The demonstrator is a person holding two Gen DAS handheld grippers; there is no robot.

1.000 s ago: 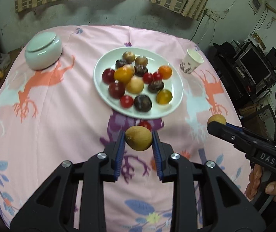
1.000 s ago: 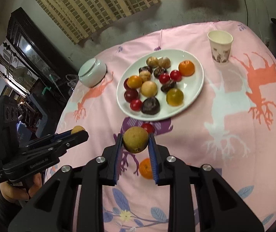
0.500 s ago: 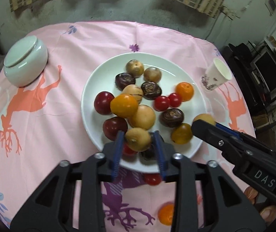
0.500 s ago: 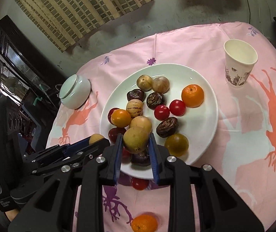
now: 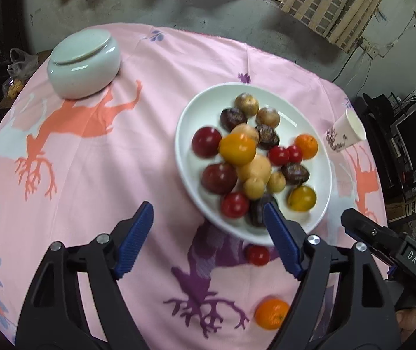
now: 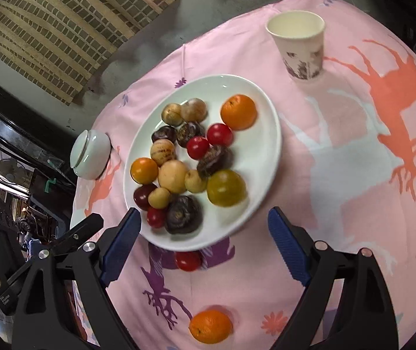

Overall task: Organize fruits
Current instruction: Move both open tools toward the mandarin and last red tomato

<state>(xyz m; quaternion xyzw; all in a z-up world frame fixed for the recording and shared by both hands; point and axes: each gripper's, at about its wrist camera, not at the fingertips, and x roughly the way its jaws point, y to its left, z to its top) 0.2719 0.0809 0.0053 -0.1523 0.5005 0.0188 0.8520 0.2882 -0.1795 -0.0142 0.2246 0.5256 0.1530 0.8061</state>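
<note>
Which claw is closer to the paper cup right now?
Right. Both claws just opened, empty. The right claw is at the plate's near rim, paper cup beyond to its right; the left claw sits farther left of it.

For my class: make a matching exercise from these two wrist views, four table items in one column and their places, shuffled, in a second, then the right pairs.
Things:
1. paper cup
2. lidded bowl
3. loose orange
4. loose red tomato

Places:
A. just off the white plate's near rim
B. far left of the cloth
C. beyond the plate, to the right
D. nearest the grippers, on the cloth

Pairs: 1-C, 2-B, 3-D, 4-A
</note>
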